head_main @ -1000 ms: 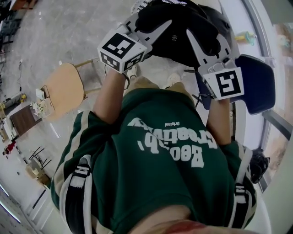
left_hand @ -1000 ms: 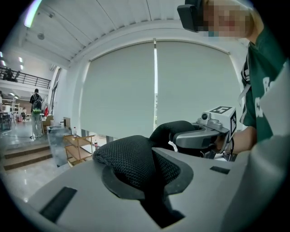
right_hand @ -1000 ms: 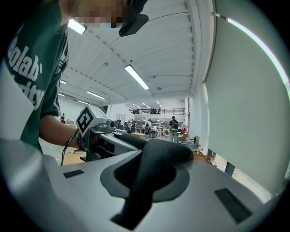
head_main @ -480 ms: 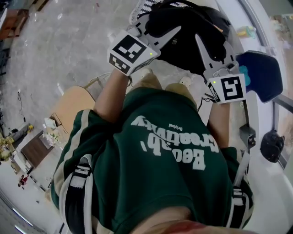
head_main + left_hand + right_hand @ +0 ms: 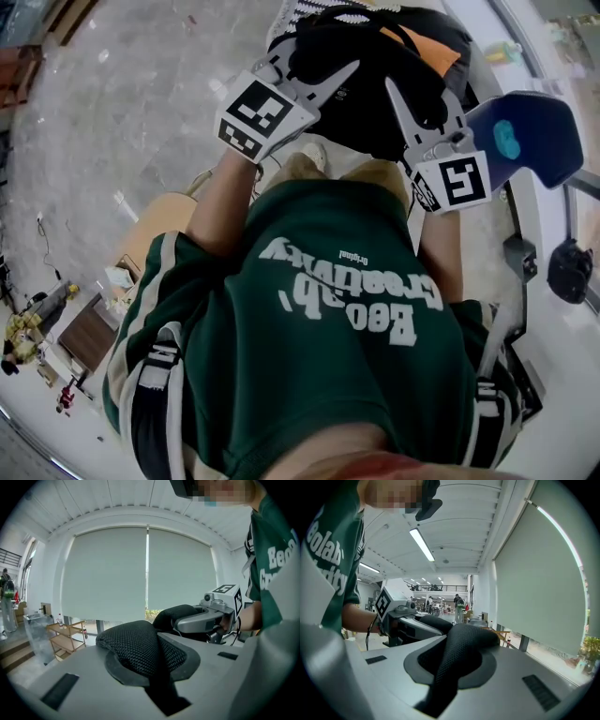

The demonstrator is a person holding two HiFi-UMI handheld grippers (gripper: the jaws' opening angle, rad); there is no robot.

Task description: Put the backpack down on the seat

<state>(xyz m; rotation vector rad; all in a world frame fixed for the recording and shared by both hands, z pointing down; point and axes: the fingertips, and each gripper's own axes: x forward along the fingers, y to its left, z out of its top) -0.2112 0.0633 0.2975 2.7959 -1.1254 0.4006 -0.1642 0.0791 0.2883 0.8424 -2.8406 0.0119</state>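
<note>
I carry the black backpack (image 5: 375,66), which shows an orange patch, in the air at the top of the head view, above the person's feet. My left gripper (image 5: 319,52) grips it from the left and my right gripper (image 5: 417,80) from the right. In the left gripper view the jaws are shut on a black mesh shoulder strap (image 5: 140,648). The right gripper view shows its jaws shut on the other mesh strap (image 5: 461,651). A blue seat (image 5: 525,136) with a light blue spot lies just right of the backpack.
A wooden chair (image 5: 159,220) stands on the pale floor at the left. A black chair base (image 5: 570,270) sits at the right edge. A low wooden shelf (image 5: 65,637) stands below the blinds of a large window (image 5: 140,569). People stand far off in the hall.
The scene has swung round: the blue seat sits higher beside the backpack, the wooden chair slid down and left. An orange patch on the backpack now shows. Both grips hold.
</note>
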